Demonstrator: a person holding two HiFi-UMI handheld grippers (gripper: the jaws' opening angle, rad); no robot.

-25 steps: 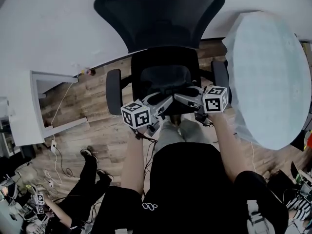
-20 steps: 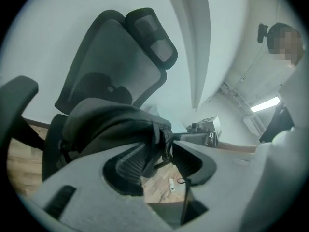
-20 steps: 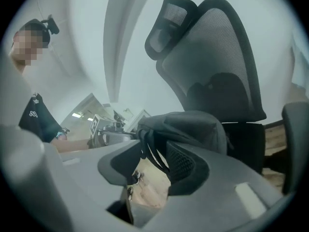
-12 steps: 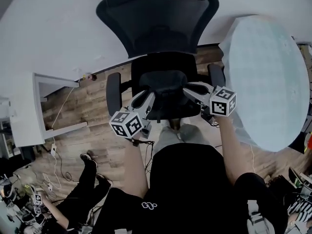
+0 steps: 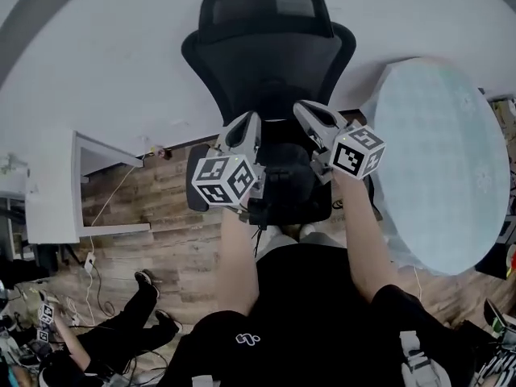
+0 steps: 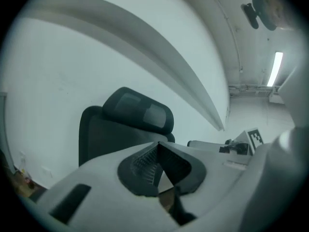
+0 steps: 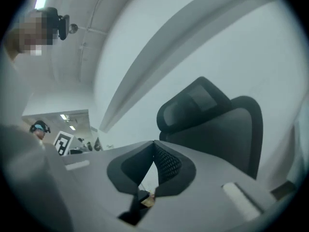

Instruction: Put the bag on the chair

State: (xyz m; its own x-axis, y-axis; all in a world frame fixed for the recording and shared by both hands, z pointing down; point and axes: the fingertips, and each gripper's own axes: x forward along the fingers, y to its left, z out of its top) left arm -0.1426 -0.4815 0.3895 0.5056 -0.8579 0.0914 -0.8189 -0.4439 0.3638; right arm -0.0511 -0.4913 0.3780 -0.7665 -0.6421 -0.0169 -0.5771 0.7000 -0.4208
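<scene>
At the left of the head view the left gripper [image 5: 251,122] hangs over the office chair [image 5: 270,55], its jaws pressed together on nothing. Its own view shows only the headrest [image 6: 137,110] beyond the closed tips. The black seat [image 5: 294,200] below is mostly covered, and no bag can be told apart from it. Right of centre, the right gripper [image 5: 304,107] is likewise pinched closed and empty. Since neither carries the bag, the placing looks either finished or not begun. The next move calls for a clear look at the seat.
</scene>
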